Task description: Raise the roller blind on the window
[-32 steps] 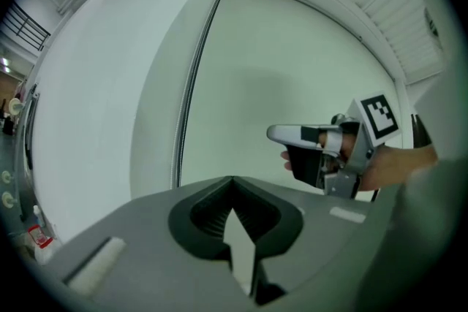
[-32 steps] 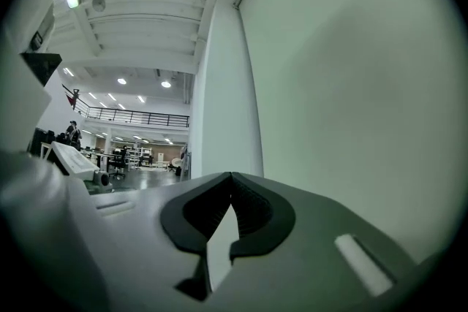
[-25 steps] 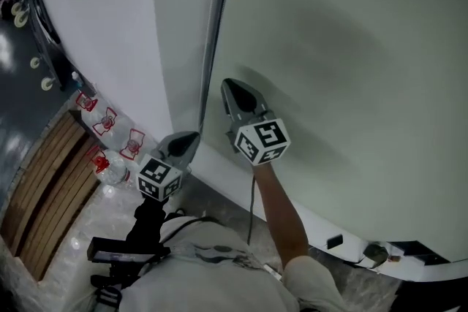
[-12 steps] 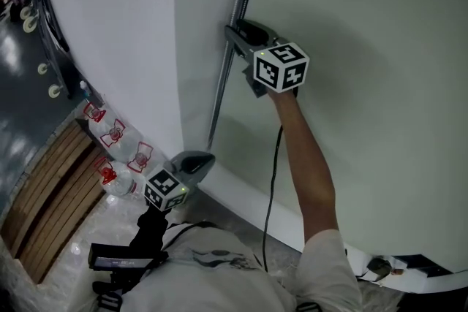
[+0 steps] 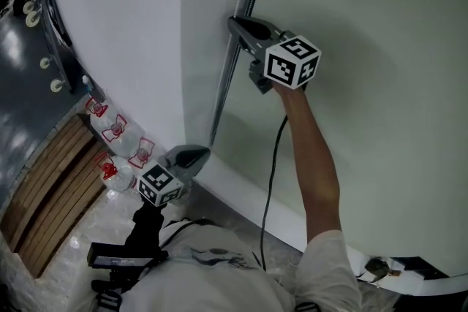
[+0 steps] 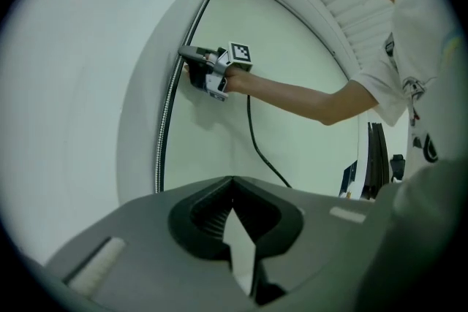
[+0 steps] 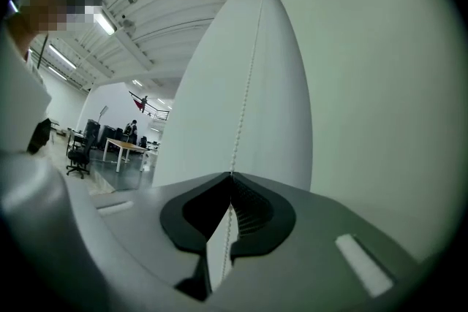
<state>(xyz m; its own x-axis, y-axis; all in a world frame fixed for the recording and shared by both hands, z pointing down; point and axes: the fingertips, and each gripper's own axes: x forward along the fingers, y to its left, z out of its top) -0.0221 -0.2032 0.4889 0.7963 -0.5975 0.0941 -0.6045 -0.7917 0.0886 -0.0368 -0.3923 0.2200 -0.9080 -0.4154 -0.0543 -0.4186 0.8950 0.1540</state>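
Note:
The pale green roller blind (image 5: 365, 84) fills the window beside a white wall panel (image 5: 131, 47). Its bead chain (image 5: 227, 84) hangs along the blind's left edge. My right gripper (image 5: 235, 23) is held high on an outstretched arm. Its jaws have just closed, and they are shut on the bead chain (image 7: 245, 99), which runs up from between the pads (image 7: 232, 175). Lower down, my left gripper (image 5: 201, 152) is near the chain's bottom end. It looks shut with nothing in it (image 6: 232, 180), and the chain (image 6: 167, 120) passes to its left. The right gripper (image 6: 184, 52) also shows in the left gripper view.
Water bottles with red labels (image 5: 117, 131) stand on the floor by a wooden pallet (image 5: 44, 179). A dark frame on casters (image 5: 44, 11) is at the far left. A black cable (image 5: 270, 172) hangs from the right gripper. Small items (image 5: 380, 270) lie on the white sill.
My right gripper has risen from beside the left gripper to a higher spot and moved onto the bead chain. The left gripper has stayed about where it was.

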